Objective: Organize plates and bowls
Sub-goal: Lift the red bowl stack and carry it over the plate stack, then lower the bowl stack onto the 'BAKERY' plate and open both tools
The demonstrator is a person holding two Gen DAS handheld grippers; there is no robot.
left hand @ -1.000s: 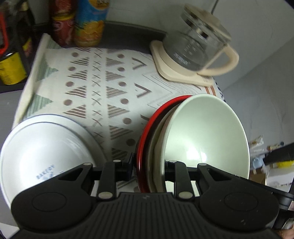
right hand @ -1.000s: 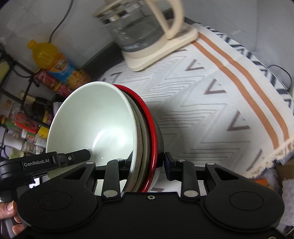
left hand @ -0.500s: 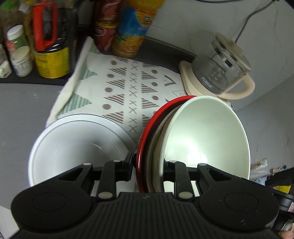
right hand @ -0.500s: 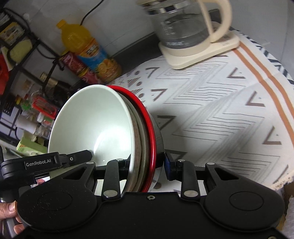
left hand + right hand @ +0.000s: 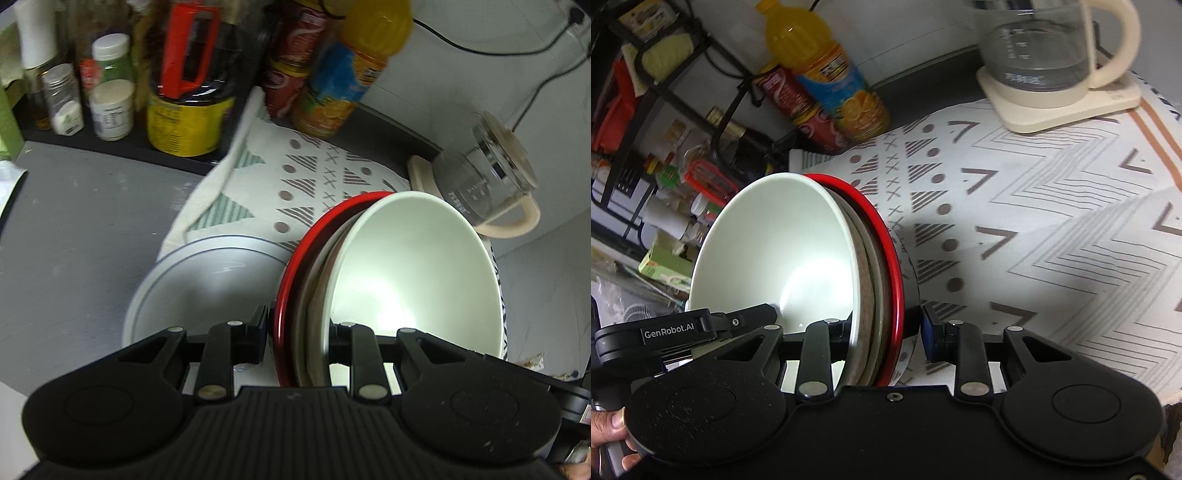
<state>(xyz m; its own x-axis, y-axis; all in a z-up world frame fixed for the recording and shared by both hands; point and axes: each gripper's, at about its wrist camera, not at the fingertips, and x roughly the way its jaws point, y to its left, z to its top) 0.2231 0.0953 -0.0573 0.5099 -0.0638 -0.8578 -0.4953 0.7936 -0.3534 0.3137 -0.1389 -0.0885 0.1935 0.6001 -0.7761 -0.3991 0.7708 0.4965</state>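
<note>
The left gripper (image 5: pixel 297 341) and the right gripper (image 5: pixel 882 334) each clamp opposite rims of the tilted bowl stack (image 5: pixel 406 266) above the white plate (image 5: pixel 207 280).

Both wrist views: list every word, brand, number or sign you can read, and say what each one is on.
"GenRobot.AI": white lettering on the left gripper's black body, seen at the left edge of the right wrist view.
Glass kettle: white markings on the glass, too blurred to read.
Orange drink bottle label: print too blurred to read.
Red cans: lettering unreadable.
White jars on the shelf: label text too small.
</note>
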